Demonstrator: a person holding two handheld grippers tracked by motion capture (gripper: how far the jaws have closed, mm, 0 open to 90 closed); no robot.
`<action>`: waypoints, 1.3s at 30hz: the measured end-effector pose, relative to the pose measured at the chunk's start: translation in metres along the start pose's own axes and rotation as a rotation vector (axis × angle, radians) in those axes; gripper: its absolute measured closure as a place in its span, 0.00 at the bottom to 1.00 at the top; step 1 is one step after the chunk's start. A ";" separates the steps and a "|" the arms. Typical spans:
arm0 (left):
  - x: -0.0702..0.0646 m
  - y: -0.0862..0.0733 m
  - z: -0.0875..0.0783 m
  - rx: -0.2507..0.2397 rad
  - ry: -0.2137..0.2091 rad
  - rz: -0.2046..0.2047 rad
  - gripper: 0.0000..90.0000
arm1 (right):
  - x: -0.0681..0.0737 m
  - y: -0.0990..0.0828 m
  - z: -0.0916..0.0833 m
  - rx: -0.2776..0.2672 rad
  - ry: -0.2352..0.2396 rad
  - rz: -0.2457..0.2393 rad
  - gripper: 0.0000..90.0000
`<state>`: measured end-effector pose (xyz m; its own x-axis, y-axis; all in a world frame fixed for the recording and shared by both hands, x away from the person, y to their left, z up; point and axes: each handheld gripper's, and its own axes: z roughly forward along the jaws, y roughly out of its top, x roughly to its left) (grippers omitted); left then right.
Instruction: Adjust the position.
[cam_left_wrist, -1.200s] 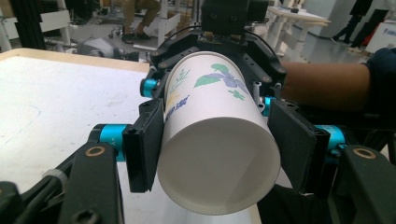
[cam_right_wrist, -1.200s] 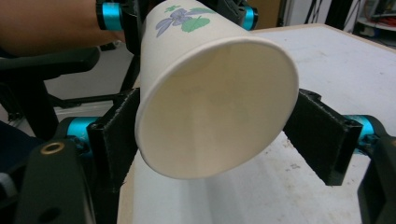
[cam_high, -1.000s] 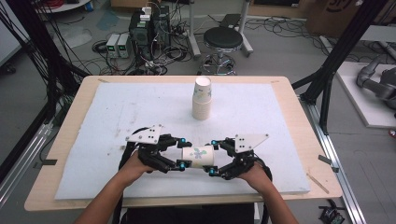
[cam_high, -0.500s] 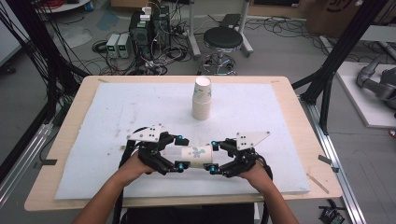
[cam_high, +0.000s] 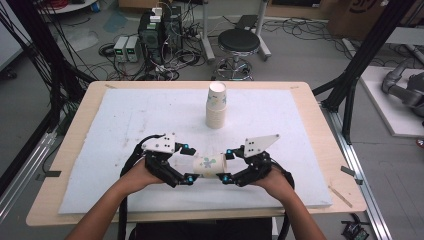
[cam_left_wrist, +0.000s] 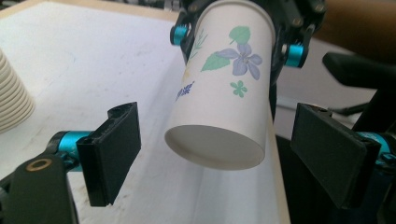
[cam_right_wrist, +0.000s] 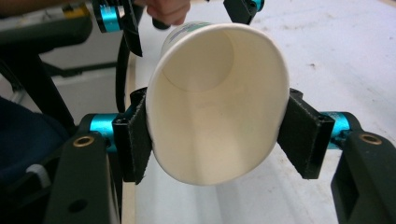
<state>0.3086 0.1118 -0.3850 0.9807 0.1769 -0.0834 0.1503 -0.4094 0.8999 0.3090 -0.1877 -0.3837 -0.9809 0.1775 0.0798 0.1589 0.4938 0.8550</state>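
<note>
Cup (cam_high: 209, 166) in transfer, held on its side above the white foam mat (cam_high: 125, 120) at the near edge of the table, between your two tools. Your right gripper (cam_right_wrist: 217, 137) is clenched on its rim end, pads (cam_right_wrist: 135, 140) pressing the mouth into an oval. Your left gripper (cam_left_wrist: 219, 154) stands released, jaws wide on either side of the base and not touching it. Ease the right-hand squeeze: thin paper walls are already deforming and may crease. Close the left jaws squarely on the narrow base, where the wall is likely stiffest, before the right lets go. Cup surface is smooth, printed with blue flowers and green leaves, tapered. Farther out, mid-mat, a stack of like cups (cam_high: 216, 106) stands upright, ribbed by nested rims.
</note>
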 end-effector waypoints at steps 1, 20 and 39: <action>0.000 0.000 0.001 0.009 0.004 0.001 0.18 | 0.000 0.002 0.001 0.016 -0.004 -0.003 0.38; -0.004 0.004 0.020 0.230 0.014 0.100 0.20 | 0.009 0.044 0.027 0.352 -0.059 -0.141 0.38; -0.002 0.005 0.036 0.300 -0.042 0.121 0.40 | 0.017 0.066 0.048 0.545 -0.040 -0.222 0.38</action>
<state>0.3119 0.0775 -0.3960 0.9971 0.0762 -0.0070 0.0566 -0.6719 0.7385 0.3082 -0.1114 -0.3499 -0.9940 0.0468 -0.0990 -0.0042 0.8873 0.4612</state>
